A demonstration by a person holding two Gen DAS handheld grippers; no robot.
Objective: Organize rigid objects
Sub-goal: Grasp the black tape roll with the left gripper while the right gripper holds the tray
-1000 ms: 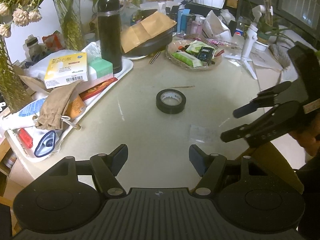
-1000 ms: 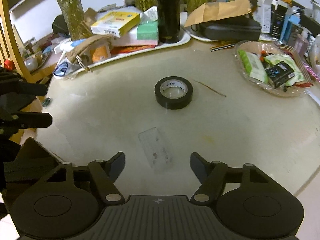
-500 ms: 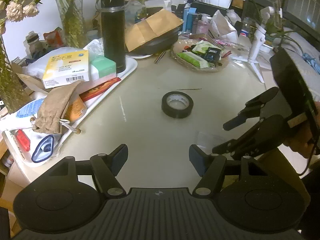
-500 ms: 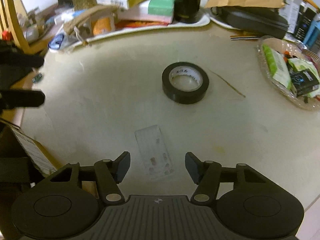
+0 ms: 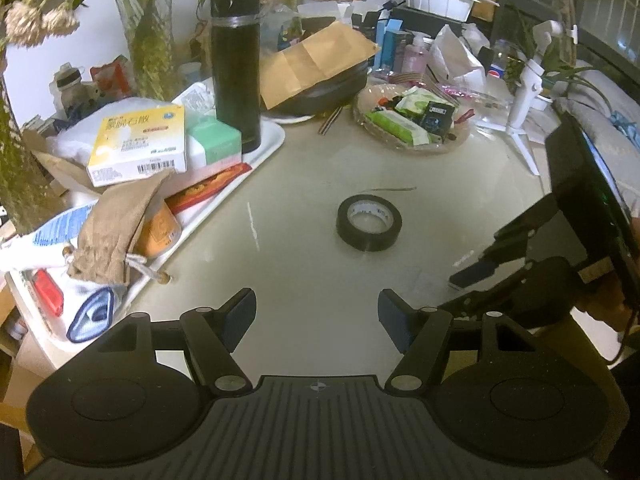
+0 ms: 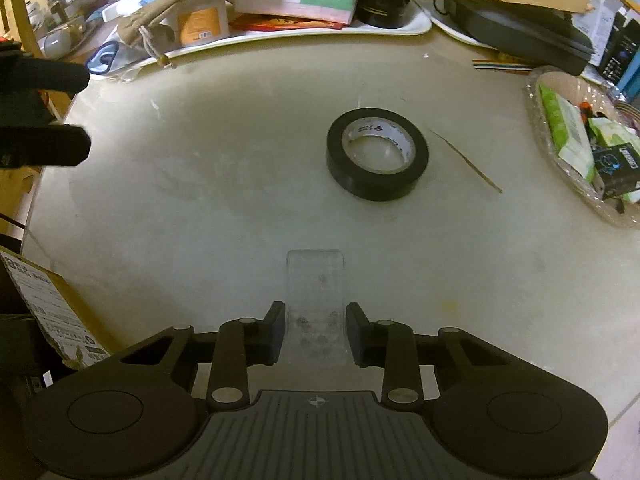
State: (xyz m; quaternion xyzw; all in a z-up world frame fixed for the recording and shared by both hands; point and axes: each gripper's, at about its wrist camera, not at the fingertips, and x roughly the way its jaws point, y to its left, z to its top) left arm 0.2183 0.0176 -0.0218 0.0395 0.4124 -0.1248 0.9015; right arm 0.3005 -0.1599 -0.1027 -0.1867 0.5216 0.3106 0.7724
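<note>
A clear plastic case [image 6: 316,292] lies flat on the pale round table [image 6: 200,208]. My right gripper [image 6: 316,334] sits low over it with one finger on each side of its near end, narrowed but with a small gap to the case. A black tape roll [image 6: 377,154] lies beyond it, mid-table; it also shows in the left wrist view [image 5: 368,222]. My left gripper [image 5: 316,312] is open and empty above the near table edge. The right gripper [image 5: 480,280] shows at the right of the left wrist view.
A white tray [image 5: 264,148] at the left holds a black flask [image 5: 235,64], boxes and a cloth pouch [image 5: 116,228]. A snack-filled dish [image 5: 412,124] and a black case under a brown envelope [image 5: 316,64] stand behind. A thin stick [image 6: 466,160] lies beside the tape.
My right gripper has moved forward and down over the clear case and its fingers have narrowed around it. The left gripper has shifted slightly but stays open.
</note>
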